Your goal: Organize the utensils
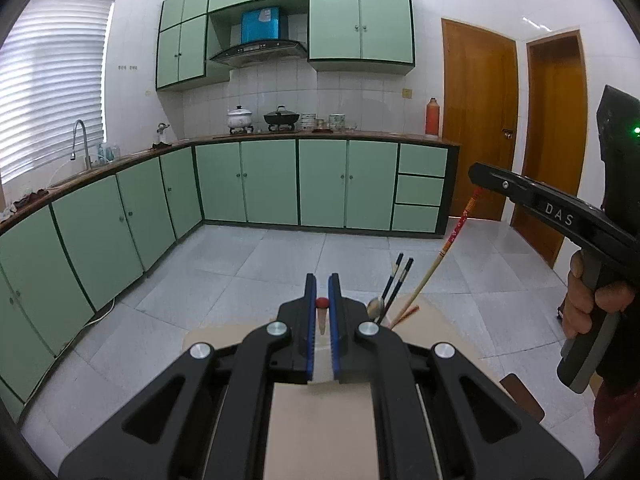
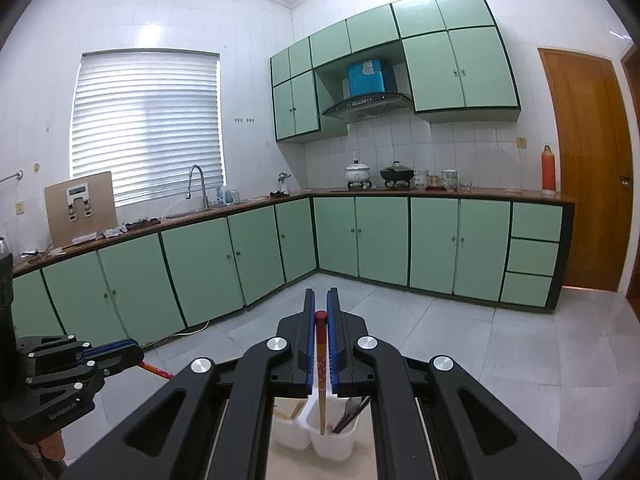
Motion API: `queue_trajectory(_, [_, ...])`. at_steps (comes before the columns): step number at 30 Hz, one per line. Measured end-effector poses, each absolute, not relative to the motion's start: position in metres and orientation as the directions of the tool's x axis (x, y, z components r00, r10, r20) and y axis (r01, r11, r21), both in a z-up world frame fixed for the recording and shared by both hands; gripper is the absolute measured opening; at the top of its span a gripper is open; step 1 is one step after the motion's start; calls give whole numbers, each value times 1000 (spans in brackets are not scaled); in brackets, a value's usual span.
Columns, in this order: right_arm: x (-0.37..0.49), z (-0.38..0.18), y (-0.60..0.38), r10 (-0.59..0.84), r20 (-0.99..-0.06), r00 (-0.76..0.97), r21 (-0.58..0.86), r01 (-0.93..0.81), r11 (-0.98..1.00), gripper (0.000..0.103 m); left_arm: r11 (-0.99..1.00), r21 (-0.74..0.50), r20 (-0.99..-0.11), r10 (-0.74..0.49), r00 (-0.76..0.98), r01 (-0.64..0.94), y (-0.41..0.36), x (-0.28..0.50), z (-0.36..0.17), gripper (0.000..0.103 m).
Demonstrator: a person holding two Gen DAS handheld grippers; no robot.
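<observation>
Your right gripper (image 2: 321,316) is closed on a red-tipped chopstick (image 2: 321,364). The stick runs lengthwise between the blue finger pads (image 2: 331,340), its red end showing just inside the fingertips and its pale wooden shaft slanting down toward you. The lower end of the stick stands inside the white utensil holder (image 2: 316,432), which sits directly below the gripper body. The holder has at least two compartments: the stick is in or at the edge of the right one, beside dark utensils (image 2: 352,412); which side of the divider it touches cannot be determined.

From the left wrist view, the same chopstick (image 1: 444,252) rises at a slant from the holder area up to the tip of your right gripper (image 1: 478,184), held in your right hand (image 1: 592,304). Two dark chopsticks (image 1: 396,276) and a metal spoon (image 1: 375,305) stand just beside its base.

Your left gripper (image 1: 322,300) is closed on a second red-tipped chopstick (image 1: 322,314). Its red cap sits between the blue pads (image 1: 335,320), and the pale shaft runs back between them. This gripper hangs over the beige table (image 1: 208,340), to the left of the holder. In the right wrist view, your left gripper (image 2: 132,348) appears low at the left edge, with the red stick (image 2: 158,370) protruding from it.
</observation>
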State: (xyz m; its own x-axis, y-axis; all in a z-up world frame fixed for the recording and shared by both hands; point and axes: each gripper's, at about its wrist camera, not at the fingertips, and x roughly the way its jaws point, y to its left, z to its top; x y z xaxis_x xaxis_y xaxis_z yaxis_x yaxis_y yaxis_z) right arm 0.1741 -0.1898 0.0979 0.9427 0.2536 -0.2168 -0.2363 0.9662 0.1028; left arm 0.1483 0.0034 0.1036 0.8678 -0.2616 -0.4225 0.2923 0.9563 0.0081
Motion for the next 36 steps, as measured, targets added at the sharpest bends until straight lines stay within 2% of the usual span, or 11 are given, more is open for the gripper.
queue_trajectory(8, [213,93,-185,240,-232,943,91,-225,970,6,948,33,-492,-260,830,317,-12,197,94,5])
queue_trajectory(21, [269,46,-178,280,-348,895,111,-258,960,6,933,5,-603,-285,745,360,-26,261,59,5])
queue_trajectory(23, [274,39,-176,297,-373,879,119,-273,955,10,933,-15,-615,-292,733,359,-24,269,51,10])
queue_trajectory(24, [277,34,-176,297,-388,872,123,-270,955,23,934,-30,-615,-297,730,355,-22,272,49,25])
queue_trajectory(25, [278,32,-177,291,-393,872,123,-263,957,32,936,-52,-614,-305,728,348,-19,275,46,40])
queue_trajectory(31, [274,30,-187,250,-381,890,128,-218,968,33,948,-84,-573,-299,763,308,-9,269,43,41])
queue_trajectory(36, [257,35,-192,236,-364,901,136,-199,970,43,957,-68,-527,-275,804,283,-7,252,51,60])
